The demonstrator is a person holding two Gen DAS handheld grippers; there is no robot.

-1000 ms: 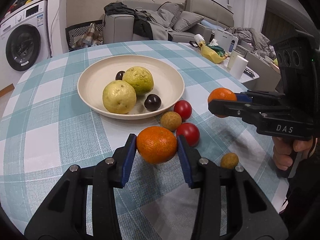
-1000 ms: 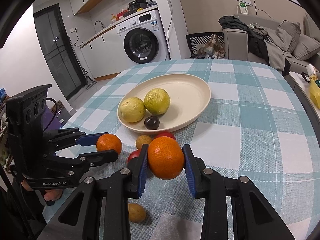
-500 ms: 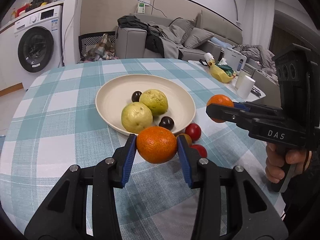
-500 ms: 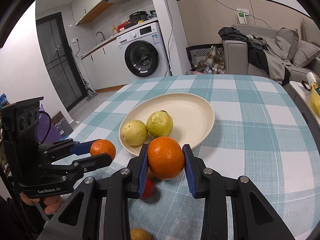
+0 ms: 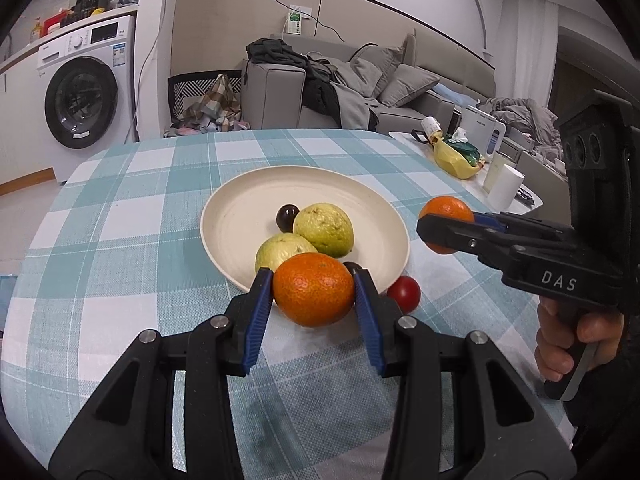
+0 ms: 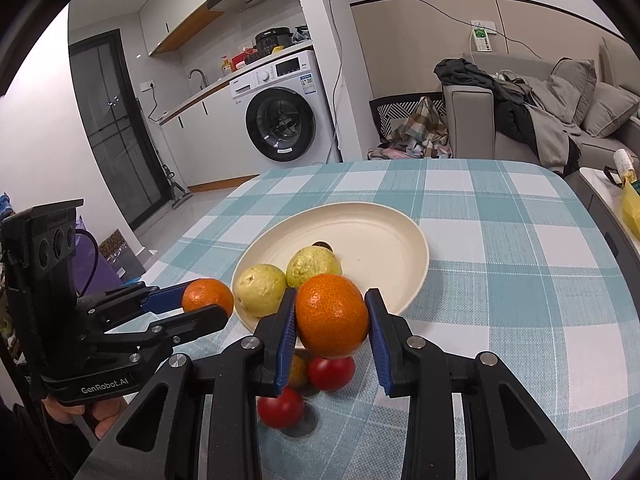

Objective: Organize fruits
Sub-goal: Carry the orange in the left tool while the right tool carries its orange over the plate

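We hold an orange [image 5: 313, 289] in the left claw [image 5: 314, 300], another orange [image 6: 332, 315] in the right claw [image 6: 331, 332]. Risk: dropped onto the guavas [image 5: 324, 229] just ahead (plate [image 5: 240, 216] crowded near us), they roll off.

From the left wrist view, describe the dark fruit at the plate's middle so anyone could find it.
Find the cream plate on the checked table. Near its middle, behind two pale green fruits, sits the dark fruit. It is small, round, glossy and nearly black.
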